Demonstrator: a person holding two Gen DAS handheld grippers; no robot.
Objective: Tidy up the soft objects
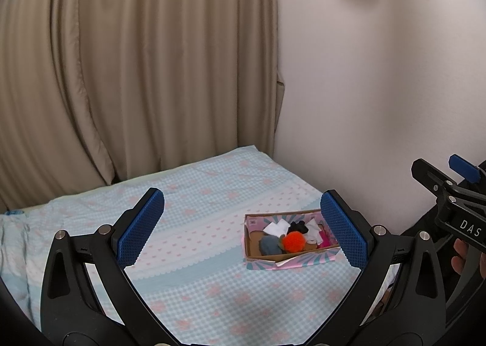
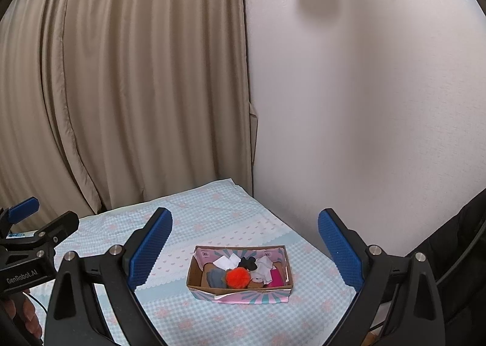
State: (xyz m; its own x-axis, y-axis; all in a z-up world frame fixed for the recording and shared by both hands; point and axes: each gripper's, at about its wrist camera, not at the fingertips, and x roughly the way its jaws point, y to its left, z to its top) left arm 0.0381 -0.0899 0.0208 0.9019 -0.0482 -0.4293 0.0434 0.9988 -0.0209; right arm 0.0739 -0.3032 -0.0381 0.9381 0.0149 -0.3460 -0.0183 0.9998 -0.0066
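Note:
A small cardboard box (image 1: 264, 258) with pink and teal print lies on the bed (image 1: 194, 224). It holds soft items: an orange pompom (image 1: 293, 241), a grey cloth (image 1: 268, 245), white cloths (image 1: 277, 228), a black piece (image 1: 297, 226) and a pink cloth (image 1: 324, 241). My left gripper (image 1: 241, 229) is open and empty, raised above the bed, with the box near its right finger. My right gripper (image 2: 244, 250) is open and empty, above the box (image 2: 240, 292) with the pompom (image 2: 237, 277) between its fingers in view.
The bed has a light blue checked sheet (image 2: 188, 218) with pink flowers. Beige curtains (image 1: 136, 72) hang behind it and a white wall (image 1: 379, 87) stands on the right. The right gripper shows at the right edge of the left wrist view (image 1: 449, 191).

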